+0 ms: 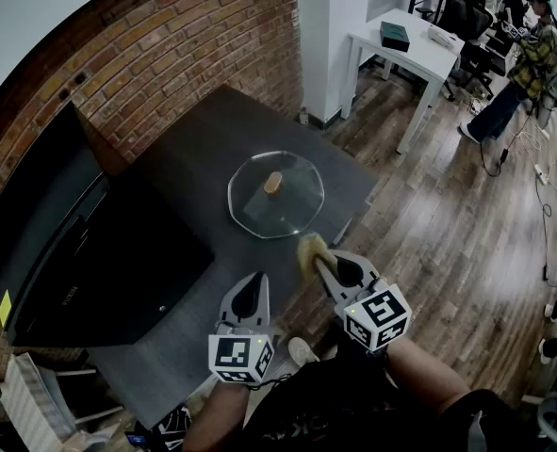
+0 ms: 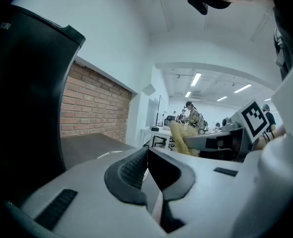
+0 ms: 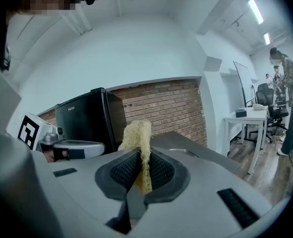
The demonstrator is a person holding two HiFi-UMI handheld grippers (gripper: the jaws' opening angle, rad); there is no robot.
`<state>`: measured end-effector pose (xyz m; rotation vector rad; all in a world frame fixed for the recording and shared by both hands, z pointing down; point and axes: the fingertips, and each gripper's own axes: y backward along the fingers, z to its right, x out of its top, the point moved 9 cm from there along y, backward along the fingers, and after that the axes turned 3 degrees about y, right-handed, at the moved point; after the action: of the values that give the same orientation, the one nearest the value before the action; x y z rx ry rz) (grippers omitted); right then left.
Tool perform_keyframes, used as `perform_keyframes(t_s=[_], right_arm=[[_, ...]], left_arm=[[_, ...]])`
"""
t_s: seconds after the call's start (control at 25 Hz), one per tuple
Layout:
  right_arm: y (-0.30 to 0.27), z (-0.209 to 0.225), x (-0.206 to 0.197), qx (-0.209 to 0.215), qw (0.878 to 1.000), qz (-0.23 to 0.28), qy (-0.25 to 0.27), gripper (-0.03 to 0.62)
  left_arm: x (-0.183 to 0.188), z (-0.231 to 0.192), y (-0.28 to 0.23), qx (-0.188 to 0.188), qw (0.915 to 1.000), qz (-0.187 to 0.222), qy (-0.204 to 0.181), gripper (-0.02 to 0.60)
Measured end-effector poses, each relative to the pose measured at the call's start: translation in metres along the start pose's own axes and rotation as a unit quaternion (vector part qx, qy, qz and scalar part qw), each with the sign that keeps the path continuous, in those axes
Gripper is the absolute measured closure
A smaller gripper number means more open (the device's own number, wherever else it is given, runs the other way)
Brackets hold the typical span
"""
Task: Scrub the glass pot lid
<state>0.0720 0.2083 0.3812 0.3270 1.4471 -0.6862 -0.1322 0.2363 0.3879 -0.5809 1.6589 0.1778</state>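
Note:
A round glass pot lid (image 1: 276, 195) with a brown knob (image 1: 273, 183) lies flat on the dark table (image 1: 198, 153). My right gripper (image 1: 319, 261) is shut on a yellowish loofah scrubber (image 1: 309, 250), held just off the table's near edge, short of the lid. In the right gripper view the scrubber (image 3: 138, 142) sticks up from between the closed jaws. My left gripper (image 1: 247, 299) hovers over the table's near edge, left of the right one, jaws together with nothing in them. The left gripper view shows the lid's rim (image 2: 105, 154) only as a thin pale line.
A black mini fridge (image 1: 66, 243) stands on the table's left part against the brick wall (image 1: 184, 36). White desks (image 1: 405, 50) and a person (image 1: 523, 64) on an office chair are at the far right. Wood floor (image 1: 448, 243) lies to the right of the table.

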Motion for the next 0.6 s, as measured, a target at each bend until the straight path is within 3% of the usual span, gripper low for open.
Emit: perform_keyframes(t_s=[0.6], right_arm=[[-0.0037, 0.0033, 0.0004, 0.0, 1.0, 0.008, -0.002, 0.546]], left_arm=[[0.0007, -0.0014, -0.0043, -0.001, 1.0, 0.001, 0.002, 0.548]])
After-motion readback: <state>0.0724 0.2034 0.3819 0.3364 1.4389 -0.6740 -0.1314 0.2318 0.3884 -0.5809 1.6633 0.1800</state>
